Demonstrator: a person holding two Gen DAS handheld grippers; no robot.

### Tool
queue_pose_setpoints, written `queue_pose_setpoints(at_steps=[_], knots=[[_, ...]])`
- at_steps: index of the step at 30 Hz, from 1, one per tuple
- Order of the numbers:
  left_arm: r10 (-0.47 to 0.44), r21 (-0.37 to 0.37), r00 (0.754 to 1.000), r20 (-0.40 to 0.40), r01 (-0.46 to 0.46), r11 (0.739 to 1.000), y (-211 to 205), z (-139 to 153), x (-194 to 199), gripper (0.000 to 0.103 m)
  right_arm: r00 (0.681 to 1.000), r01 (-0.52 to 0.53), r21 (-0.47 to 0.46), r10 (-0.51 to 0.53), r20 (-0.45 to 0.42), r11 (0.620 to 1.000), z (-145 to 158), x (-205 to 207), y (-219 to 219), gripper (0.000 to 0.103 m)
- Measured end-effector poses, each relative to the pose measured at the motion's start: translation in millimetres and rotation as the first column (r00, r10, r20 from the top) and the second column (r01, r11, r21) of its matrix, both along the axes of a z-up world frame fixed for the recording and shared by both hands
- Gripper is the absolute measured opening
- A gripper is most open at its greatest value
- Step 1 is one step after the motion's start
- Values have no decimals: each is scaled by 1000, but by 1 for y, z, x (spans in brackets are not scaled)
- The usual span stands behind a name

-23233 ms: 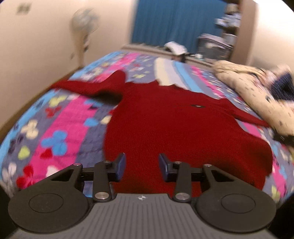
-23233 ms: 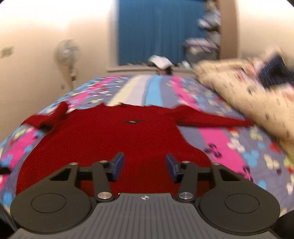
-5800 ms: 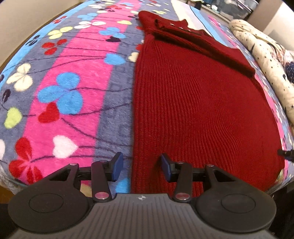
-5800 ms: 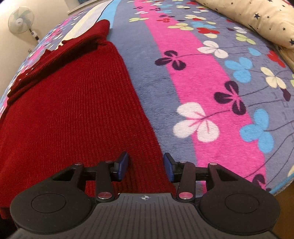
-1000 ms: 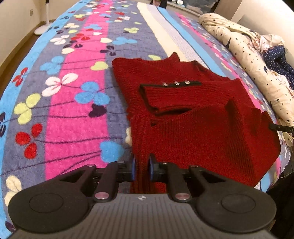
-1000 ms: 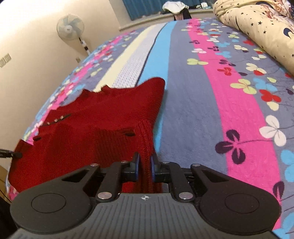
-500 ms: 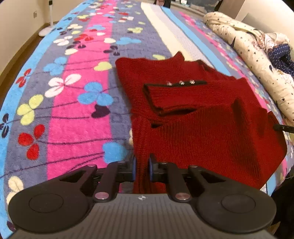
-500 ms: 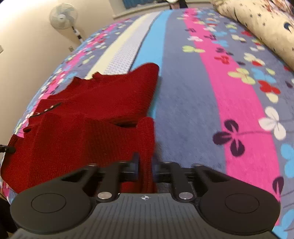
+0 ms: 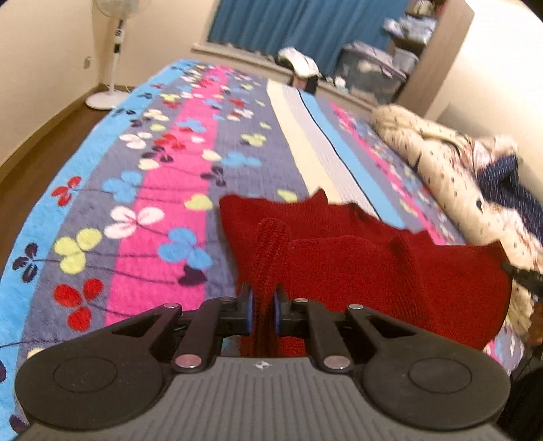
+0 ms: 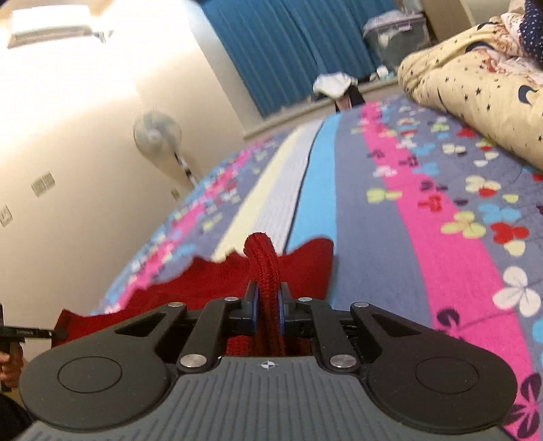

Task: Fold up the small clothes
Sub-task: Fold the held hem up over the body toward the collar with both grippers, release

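Observation:
A red knit sweater [image 9: 373, 268] lies on the flowered bedspread [image 9: 135, 190], its lower part lifted off the bed. My left gripper [image 9: 262, 305] is shut on the sweater's left hem corner, a bunch of knit standing up between the pads. My right gripper [image 10: 268, 307] is shut on the right hem corner of the sweater [image 10: 190, 288], also bunched upward. The hem hangs stretched between the two grippers above the sweater's upper part. The right gripper's tip shows at the right edge of the left wrist view [image 9: 522, 273]. The folded sleeves are hidden.
A cream star-print duvet [image 10: 475, 84] is heaped along the bed's right side. A standing fan [image 10: 157, 135] is by the left wall. Blue curtains [image 9: 305, 27] and storage boxes [image 9: 373, 71] are behind the bed's far end.
Both grippers have lifted the held hem corners higher and tilted up toward the far end of the bed. The raised hem now covers the folded sleeves and buttons.

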State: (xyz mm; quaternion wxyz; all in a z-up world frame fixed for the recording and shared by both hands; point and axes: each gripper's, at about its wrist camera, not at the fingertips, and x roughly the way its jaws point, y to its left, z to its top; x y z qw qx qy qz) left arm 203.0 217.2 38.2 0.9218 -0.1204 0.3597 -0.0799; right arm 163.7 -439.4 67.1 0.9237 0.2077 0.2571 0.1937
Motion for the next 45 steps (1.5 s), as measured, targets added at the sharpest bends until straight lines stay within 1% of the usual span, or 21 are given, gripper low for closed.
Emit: queue_pose_setpoints(at_steps=[2, 4, 6, 8, 9, 11, 14, 16, 19, 21, 24, 29, 35, 40, 42, 45], knots=[[10, 2, 1000, 10, -10, 1000, 1, 2, 1, 12, 1000, 23, -9, -23, -11, 1000, -1, 3, -1, 11], [18, 22, 1000, 6, -19, 1000, -1, 1, 5, 12, 999, 35, -32, -36, -32, 999, -3, 7, 1, 11], [23, 38, 1000, -16, -23, 999, -2, -3, 8, 12, 997, 33, -91, -39, -65, 995, -8, 13, 7, 11], [31, 67, 998, -58, -27, 997, -5, -11, 13, 11, 995, 19, -168, -35, -94, 986, -13, 18, 17, 11], [36, 75, 997, -64, -31, 997, -7, -12, 15, 11, 995, 14, -183, -32, -96, 983, -15, 19, 22, 11], [43, 75, 999, -29, -41, 996, -8, -9, 15, 11, 997, 23, -181, -37, -74, 983, -12, 20, 25, 11], [62, 56, 997, 34, -64, 996, -6, -1, 14, 11, 997, 64, -139, -71, -41, 988, -6, 20, 20, 10], [79, 73, 995, 56, -83, 994, -9, 1, 16, 11, 996, 84, -116, -86, -10, 990, -3, 21, 18, 10], [95, 100, 995, 35, -98, 990, -13, -2, 27, 11, 996, 88, -127, -87, 14, 988, 0, 25, 21, 10], [98, 114, 995, 29, -100, 988, -16, -4, 33, 11, 996, 92, -145, -94, -2, 985, -2, 33, 25, 10], [100, 135, 994, 42, -105, 985, -19, -5, 43, 11, 995, 95, -171, -98, -12, 981, -5, 43, 31, 10], [126, 140, 991, 42, -131, 981, -18, -10, 61, 11, 990, 138, -174, -143, -16, 975, -9, 58, 31, 10], [129, 154, 991, 28, -132, 979, -20, -16, 75, 11, 990, 132, -204, -139, -18, 970, -14, 69, 36, 10], [136, 146, 990, 35, -140, 979, -17, -17, 78, 11, 989, 139, -212, -146, -18, 967, -16, 77, 38, 10], [137, 137, 989, 52, -143, 980, -15, -15, 81, 11, 988, 149, -217, -152, 3, 965, -14, 78, 41, 10], [155, 103, 985, 79, -163, 981, -10, -13, 86, 11, 984, 178, -207, -171, 51, 962, -10, 78, 42, 10]])
